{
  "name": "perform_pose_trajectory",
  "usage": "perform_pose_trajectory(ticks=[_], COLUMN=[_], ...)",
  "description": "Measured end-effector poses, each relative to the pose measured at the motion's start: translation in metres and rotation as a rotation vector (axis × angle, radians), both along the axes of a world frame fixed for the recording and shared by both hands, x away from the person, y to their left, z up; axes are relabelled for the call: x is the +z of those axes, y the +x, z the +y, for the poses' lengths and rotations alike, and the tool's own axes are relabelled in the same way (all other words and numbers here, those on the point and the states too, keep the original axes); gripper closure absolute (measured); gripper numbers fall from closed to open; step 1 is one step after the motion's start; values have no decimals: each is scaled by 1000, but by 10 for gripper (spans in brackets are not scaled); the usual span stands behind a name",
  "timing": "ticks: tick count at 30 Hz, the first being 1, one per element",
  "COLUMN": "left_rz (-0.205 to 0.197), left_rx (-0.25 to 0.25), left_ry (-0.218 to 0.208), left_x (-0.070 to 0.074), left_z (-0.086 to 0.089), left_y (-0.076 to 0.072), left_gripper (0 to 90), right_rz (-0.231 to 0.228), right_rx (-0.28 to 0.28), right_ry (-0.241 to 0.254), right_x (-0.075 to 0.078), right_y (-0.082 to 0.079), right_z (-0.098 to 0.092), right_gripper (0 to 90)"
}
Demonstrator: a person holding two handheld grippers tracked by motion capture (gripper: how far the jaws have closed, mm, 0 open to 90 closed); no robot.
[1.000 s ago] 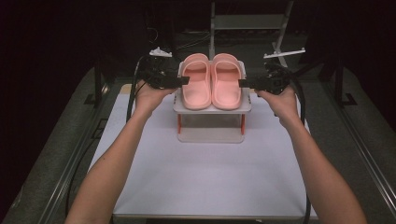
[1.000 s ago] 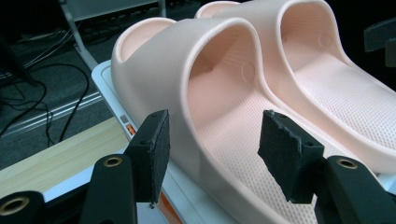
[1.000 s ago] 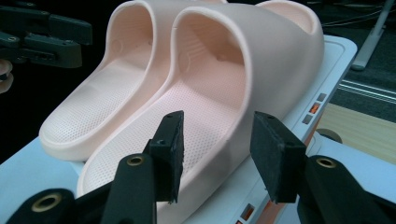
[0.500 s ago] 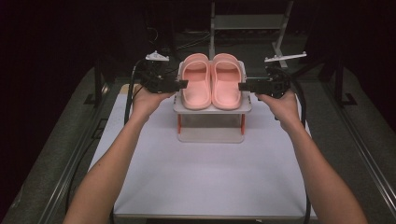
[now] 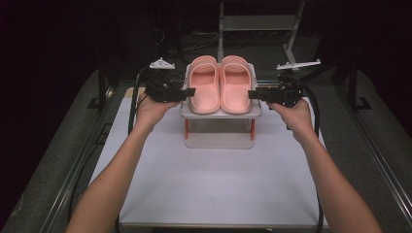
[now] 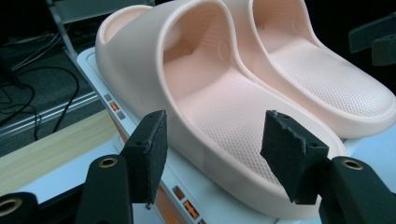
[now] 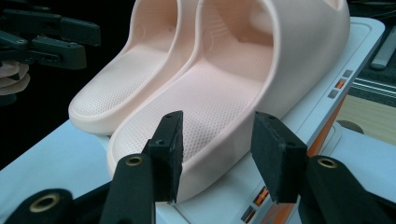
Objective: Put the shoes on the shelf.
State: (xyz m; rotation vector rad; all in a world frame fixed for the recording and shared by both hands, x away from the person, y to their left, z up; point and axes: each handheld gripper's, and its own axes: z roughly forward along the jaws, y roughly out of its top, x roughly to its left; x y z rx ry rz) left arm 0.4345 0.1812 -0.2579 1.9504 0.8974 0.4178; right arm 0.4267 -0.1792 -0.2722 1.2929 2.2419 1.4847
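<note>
On the white tabletop (image 5: 214,179), my left hand-held gripper (image 5: 189,91) and right hand-held gripper (image 5: 253,93) are wide open, holding nothing, beside the pink slippers (image 5: 220,85) on the small rack (image 5: 219,127). Nothing is picked up yet, I think. Farther back it's too dark to see.

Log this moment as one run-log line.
left gripper: open, at left slipper | right gripper: open, at right slipper | slippers: side by side on rack

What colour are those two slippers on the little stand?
Pale peach-pink slippers, seen best in the left gripper view.
</note>
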Motion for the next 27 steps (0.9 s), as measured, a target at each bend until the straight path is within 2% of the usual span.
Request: perform_pose_trajectory(ticks=[6, 13, 16, 27], left_rz=[0, -5, 0, -8], left_rx=[-1, -5, -13, -20], left_ry=[-3, -3, -19, -12], left_x=[-2, -3, -4, -8], left_z=[4, 6, 6, 5], left_y=[-6, -14, -17, -31], left_gripper=[401, 400, 400, 398], right_rz=[7, -8, -10, -26], right_rx=[7, 31, 36, 52], right_ry=[6, 7, 6, 19], right_x=[-3, -1, -2, -3], right_y=[-5, -13, -15, -31], right_z=[1, 4, 5, 0], right_gripper=[529, 528, 528, 524])
